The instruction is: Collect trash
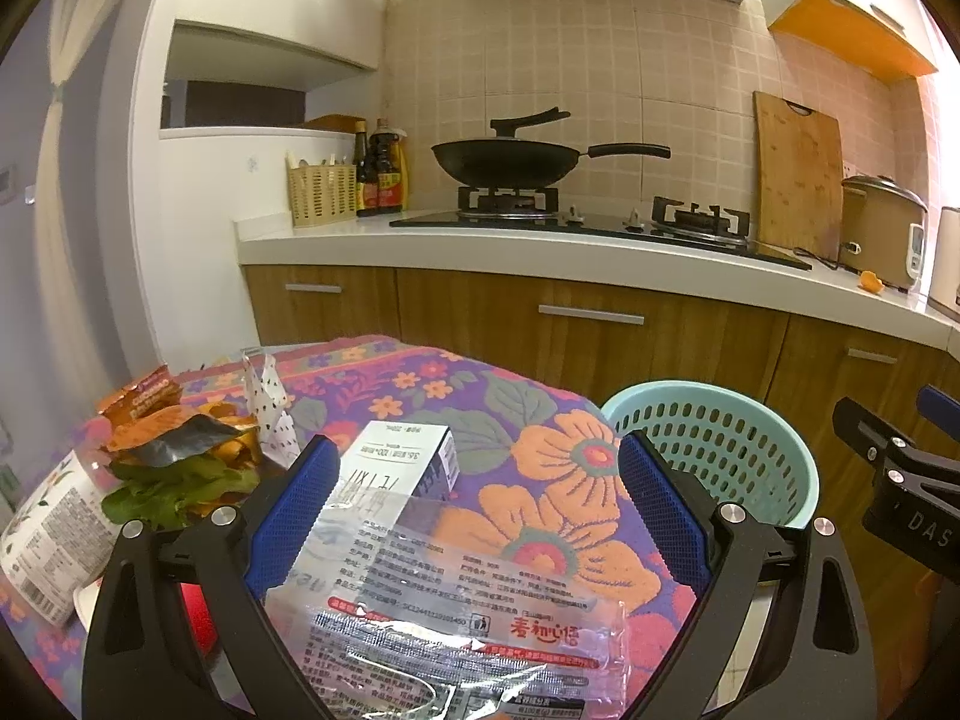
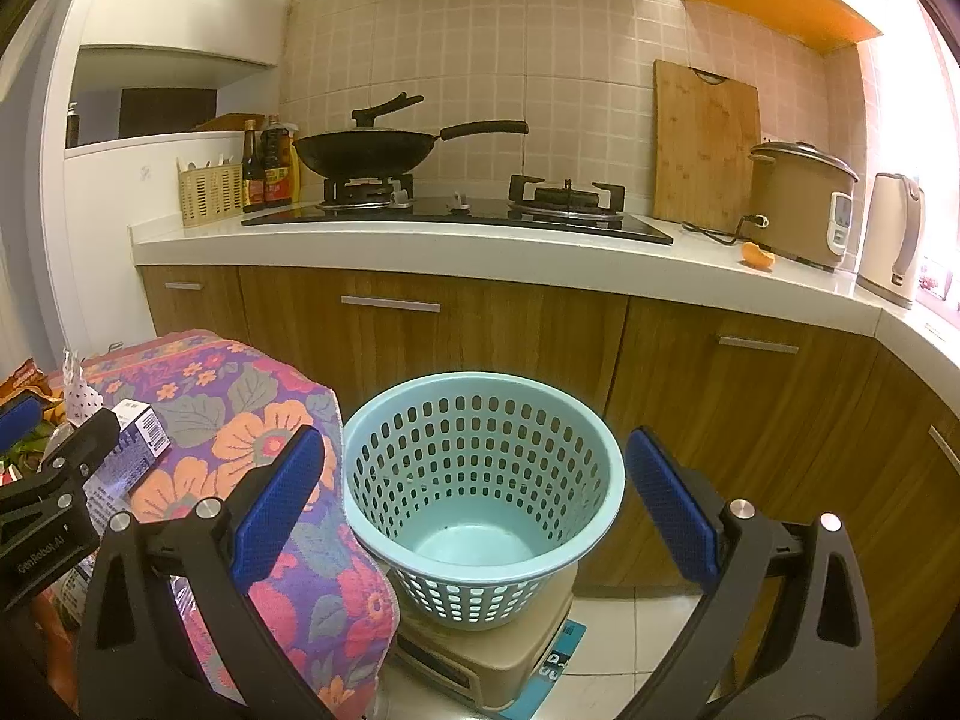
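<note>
Wrapper [image 1: 456, 618] lies between the open left tool's [image 1: 474, 504] fingers.

Counted on the flowered cloth: one small white carton [image 1: 399, 462] and one clear printed wrapper [image 1: 444, 618], both between the left fingers; one heap of leaves and peels [image 1: 180, 456] left of them. One pale green basket [image 2: 480, 480] between the right fingers. On the counter beyond: one wok [image 2: 366, 153], three bottles [image 2: 270, 165], one cutting board [image 2: 705, 144], one rice cooker [image 2: 801, 204], one kettle [image 2: 894, 237].
</note>
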`<state>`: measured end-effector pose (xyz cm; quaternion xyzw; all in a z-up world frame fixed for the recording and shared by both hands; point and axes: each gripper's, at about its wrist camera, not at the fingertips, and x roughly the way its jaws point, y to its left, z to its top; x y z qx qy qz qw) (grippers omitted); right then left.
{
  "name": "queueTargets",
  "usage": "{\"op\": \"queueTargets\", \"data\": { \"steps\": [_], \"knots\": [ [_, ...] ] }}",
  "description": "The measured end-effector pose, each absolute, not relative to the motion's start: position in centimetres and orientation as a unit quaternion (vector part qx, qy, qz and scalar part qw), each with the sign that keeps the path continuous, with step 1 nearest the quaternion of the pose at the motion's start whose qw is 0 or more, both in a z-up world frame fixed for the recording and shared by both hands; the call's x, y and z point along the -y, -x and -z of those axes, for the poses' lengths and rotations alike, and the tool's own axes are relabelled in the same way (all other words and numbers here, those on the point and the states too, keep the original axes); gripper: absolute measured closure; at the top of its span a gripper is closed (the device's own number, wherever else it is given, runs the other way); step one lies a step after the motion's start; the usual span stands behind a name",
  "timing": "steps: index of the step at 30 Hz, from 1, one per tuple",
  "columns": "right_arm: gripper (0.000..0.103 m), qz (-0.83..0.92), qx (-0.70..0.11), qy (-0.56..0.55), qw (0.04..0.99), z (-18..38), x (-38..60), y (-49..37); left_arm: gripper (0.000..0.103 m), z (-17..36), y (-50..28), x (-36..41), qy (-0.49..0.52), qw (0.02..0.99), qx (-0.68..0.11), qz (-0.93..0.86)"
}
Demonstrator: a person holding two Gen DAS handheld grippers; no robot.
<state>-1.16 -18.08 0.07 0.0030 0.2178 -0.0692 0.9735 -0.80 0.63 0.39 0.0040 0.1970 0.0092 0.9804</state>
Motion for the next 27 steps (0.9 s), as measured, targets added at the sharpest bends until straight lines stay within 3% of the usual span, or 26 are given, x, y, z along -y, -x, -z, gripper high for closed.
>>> {"op": "queueTargets", "data": {
  "steps": [18, 27],
  "knots": [
    [0.008, 0.051, -0.22, -0.002, 0.974, -0.1, 17.0, 1.7, 0.012, -2.1, 2.9, -3.2, 0.025, 0.981, -0.19, -0.014],
    [0.008, -0.022, -0.209, 0.009, 0.978, -0.7, 13.5, 2.6, 0.012, -2.6, 7.4, -8.9, 0.043, 0.977, -0.19, -0.084]
  ]
}}
